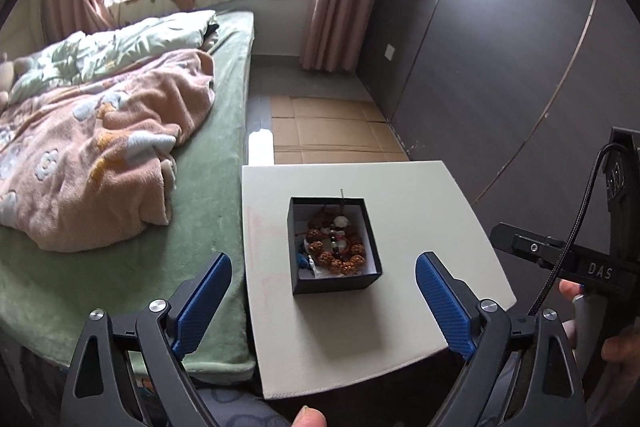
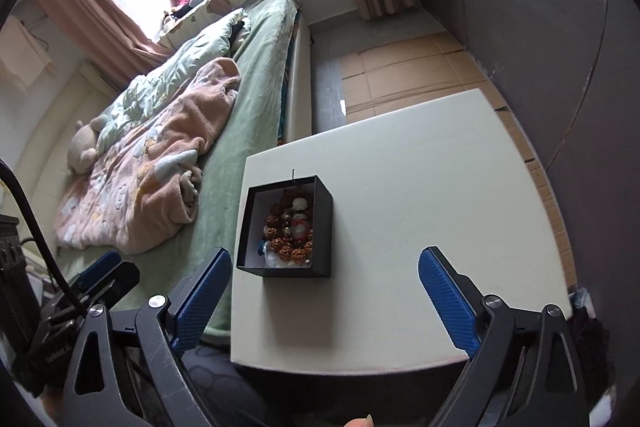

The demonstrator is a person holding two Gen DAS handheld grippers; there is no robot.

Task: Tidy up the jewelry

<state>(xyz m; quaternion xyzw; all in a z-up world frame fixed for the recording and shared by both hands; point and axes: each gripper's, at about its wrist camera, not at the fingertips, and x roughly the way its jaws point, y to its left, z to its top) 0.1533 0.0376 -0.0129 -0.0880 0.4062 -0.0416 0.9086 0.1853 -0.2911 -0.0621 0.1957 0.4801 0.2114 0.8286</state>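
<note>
Left wrist view, near to far: the left gripper [image 1: 323, 301] fills the bottom of the frame, jaws released and spread wide, nothing between the ribbed blue pads [image 1: 202, 307]. Right wrist view shows the right gripper [image 2: 325, 301] likewise released and empty.

Just beyond both, at frame centre, a box [image 1: 338, 283] stands on the counter [image 1: 420, 227], lid off. Its walls are matte black card, square and stiff, with a white lining. Judged light; it should slide readily on the smooth pale counter if pushed from one side. Take hold across two opposite walls, low down, with modest pressure, since thin card may buckle.

Inside the box lies the jewelry [image 1: 336, 247]: a bracelet of knobbly brown seed-like beads, coiled, with pale beads, red cord and a small blue piece at lower left. Judged limp and chain-like; it will drape and may snag. Grip a single bead or the cord, not the heap. A thin stalk projects above the far wall.

Left of the frame: a bed [image 1: 120, 287] with green plush sheet and fleecy pink blanket [image 1: 100, 155]. Farther off, cardboard [image 1: 328, 131] lies flat on the floor.
</note>
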